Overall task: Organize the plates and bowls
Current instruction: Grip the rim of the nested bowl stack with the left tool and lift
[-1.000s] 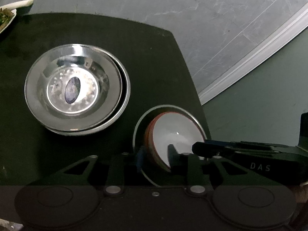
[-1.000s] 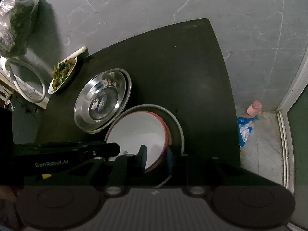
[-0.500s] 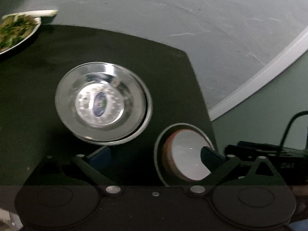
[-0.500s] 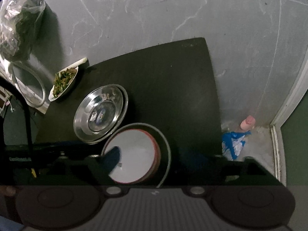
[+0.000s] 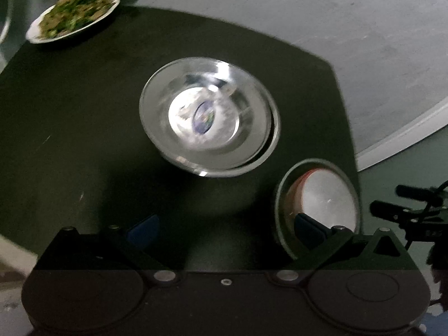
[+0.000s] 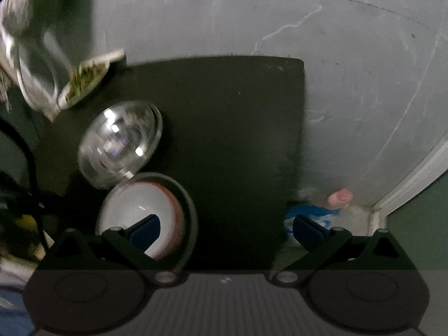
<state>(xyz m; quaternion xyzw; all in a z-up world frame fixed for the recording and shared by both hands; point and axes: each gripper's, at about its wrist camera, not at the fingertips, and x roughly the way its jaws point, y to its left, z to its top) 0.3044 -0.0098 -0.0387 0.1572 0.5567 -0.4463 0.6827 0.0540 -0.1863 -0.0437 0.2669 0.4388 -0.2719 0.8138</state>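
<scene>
A red bowl with a white inside [image 5: 327, 201] sits in a steel plate [image 5: 282, 196] near the black table's right front corner. Stacked steel bowls [image 5: 207, 128] stand in the table's middle. My left gripper [image 5: 226, 231] is open and empty, above the table in front of the steel bowls. In the right wrist view the red bowl [image 6: 134, 198] lies low left, beside the steel bowls [image 6: 117, 145]. My right gripper [image 6: 225, 231] is open and empty, raised above the table to the right of the red bowl. The other gripper [image 5: 414, 210] shows at the left wrist view's right edge.
A white plate of green vegetables [image 5: 72, 16] sits at the black table's [image 5: 84, 112] far left corner; it also shows in the right wrist view [image 6: 84, 84]. A pink bottle [image 6: 340, 196] and blue plastic [image 6: 310, 215] lie on the floor by the wall. A bag [image 6: 16, 22] hangs far left.
Both grippers opened and let go of the red bowl, which now rests in the steel plate. Both then rose and drew back, the left shifting leftward, the right rightward.
</scene>
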